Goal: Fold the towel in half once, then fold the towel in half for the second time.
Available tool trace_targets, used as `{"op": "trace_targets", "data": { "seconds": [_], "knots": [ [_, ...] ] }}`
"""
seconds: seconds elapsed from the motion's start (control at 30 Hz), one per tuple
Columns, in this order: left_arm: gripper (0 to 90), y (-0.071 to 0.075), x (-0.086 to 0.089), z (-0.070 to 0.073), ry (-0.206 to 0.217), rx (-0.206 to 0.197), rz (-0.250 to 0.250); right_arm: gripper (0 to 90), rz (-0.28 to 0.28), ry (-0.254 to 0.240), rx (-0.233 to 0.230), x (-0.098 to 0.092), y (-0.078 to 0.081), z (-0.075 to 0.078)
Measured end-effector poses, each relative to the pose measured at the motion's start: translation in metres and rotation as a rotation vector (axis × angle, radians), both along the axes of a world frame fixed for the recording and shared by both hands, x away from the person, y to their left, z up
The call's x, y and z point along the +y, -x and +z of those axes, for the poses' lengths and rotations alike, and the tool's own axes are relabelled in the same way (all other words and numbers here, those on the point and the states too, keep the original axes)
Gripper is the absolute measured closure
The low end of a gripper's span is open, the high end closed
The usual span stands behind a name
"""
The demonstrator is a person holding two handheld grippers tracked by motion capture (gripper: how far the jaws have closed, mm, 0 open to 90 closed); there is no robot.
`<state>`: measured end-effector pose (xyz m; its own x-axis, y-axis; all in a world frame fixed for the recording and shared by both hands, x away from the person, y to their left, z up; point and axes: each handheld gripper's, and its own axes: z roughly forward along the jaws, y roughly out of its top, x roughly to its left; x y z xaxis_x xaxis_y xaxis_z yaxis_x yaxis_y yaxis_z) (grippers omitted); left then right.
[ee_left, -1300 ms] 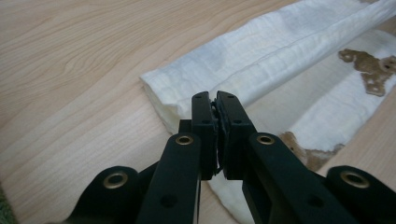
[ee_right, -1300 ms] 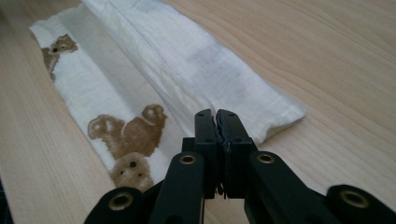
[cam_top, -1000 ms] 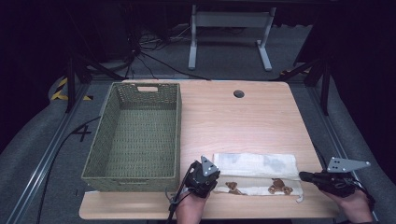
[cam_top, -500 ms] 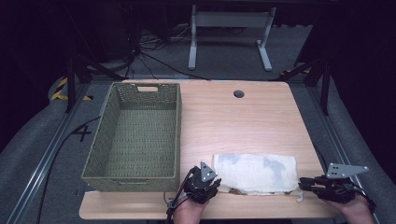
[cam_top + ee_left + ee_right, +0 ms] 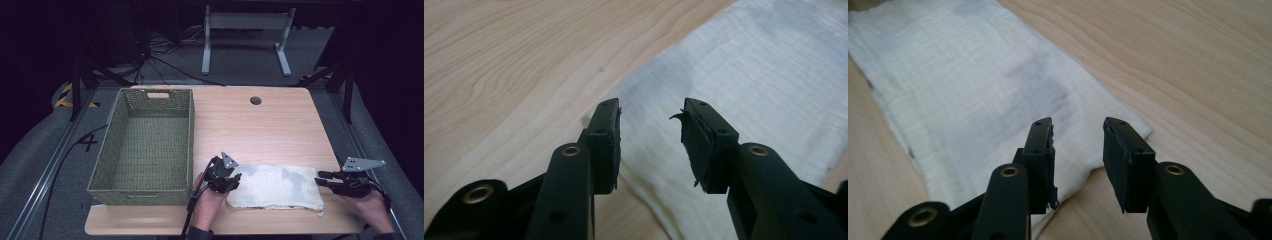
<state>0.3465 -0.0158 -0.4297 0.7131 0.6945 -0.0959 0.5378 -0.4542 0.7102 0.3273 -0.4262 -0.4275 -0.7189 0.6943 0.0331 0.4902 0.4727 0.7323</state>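
Since the earlier frame the one cloth [image 5: 274, 186] got folded narrower; its long axis runs left-right across the tabletop [image 5: 260, 130]. Left tool [image 5: 231, 182] and right tool [image 5: 322, 179] have just been opening, empty.

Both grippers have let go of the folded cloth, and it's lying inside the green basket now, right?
Not quite. The jaws of the left gripper and right gripper stand open after just opening, nothing between them, but the folded cloth lies on the table, right of the green basket. The high view shows it.
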Motion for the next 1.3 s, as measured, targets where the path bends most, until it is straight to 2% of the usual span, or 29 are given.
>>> {"op": "trace_targets", "data": {
  "seconds": [0.03,0.07,0.1,0.13,0.23,0.43,0.5,0.63,0.67,0.83,0.9,0.93,1.0,1.03,1.07,1.17,1.3],
  "knots": [
    [59.5,-0.009,-0.001,-0.001,-0.004,0.007,0.012,64.1,-0.01,0.003,-0.002,0.001,-0.004,0.0],
    [59.4,-0.009,-0.001,-0.001,-0.004,0.007,0.012,64.1,-0.014,0.005,0.004,0.001,-0.007,-0.001],
    [59.3,-0.018,-0.002,-0.003,-0.011,0.019,0.025,64.2,-0.022,0.012,0.0,0.001,-0.011,-0.001],
    [58.9,-0.018,-0.002,-0.003,-0.011,0.019,0.025,64.2,-0.022,0.012,0.0,0.001,-0.011,-0.001],
    [57.9,-0.032,-0.005,-0.009,-0.027,0.026,0.026,64.6,-0.041,0.023,0.001,0.002,-0.027,-0.004],
    [57.9,-0.045,-0.003,-0.02,-0.05,0.056,0.061,64.5,-0.054,0.034,0.027,0.0,-0.045,-0.012],
    [57.9,-0.046,-0.002,-0.022,-0.063,0.059,0.064,64.6,-0.054,0.034,0.035,-0.001,-0.047,-0.014],
    [57.8,-0.049,-0.001,-0.025,-0.058,0.07,0.069,64.6,-0.052,0.042,0.049,-0.002,-0.05,-0.019],
    [57.8,-0.049,-0.002,-0.026,-0.067,0.071,0.065,64.7,-0.054,0.043,0.055,-0.002,-0.051,-0.02],
    [59.0,-0.049,-0.004,-0.027,-0.073,0.059,0.056,67.5,-0.051,0.05,0.063,0.0,-0.05,-0.023],
    [61.9,-0.049,-0.004,-0.027,-0.075,0.059,0.053,69.1,-0.051,0.05,0.063,-0.001,-0.049,-0.023],
    [65.6,-0.049,-0.004,-0.027,-0.075,0.061,0.043,74.9,-0.044,0.041,0.07,-0.001,-0.048,-0.024],
    [71.2,-0.048,-0.005,-0.027,-0.069,0.064,0.027,77.2,-0.042,0.04,0.072,-0.001,-0.049,-0.024],
    [74.9,-0.048,-0.006,-0.027,-0.065,0.067,0.019,82.0,-0.033,0.027,0.081,-0.001,-0.049,-0.024],
    [78.1,-0.048,-0.006,-0.027,-0.052,0.086,0.012,83.8,-0.029,0.024,0.086,-0.001,-0.049,-0.024],
    [84.3,-0.047,-0.006,-0.027,-0.046,0.082,0.007,85.8,-0.024,0.03,0.088,0.0,-0.049,-0.024],
    [85.7,-0.048,-0.004,-0.026,-0.025,0.08,0.02,86.0,-0.03,0.047,0.064,0.001,-0.049,-0.021]
  ]
}}
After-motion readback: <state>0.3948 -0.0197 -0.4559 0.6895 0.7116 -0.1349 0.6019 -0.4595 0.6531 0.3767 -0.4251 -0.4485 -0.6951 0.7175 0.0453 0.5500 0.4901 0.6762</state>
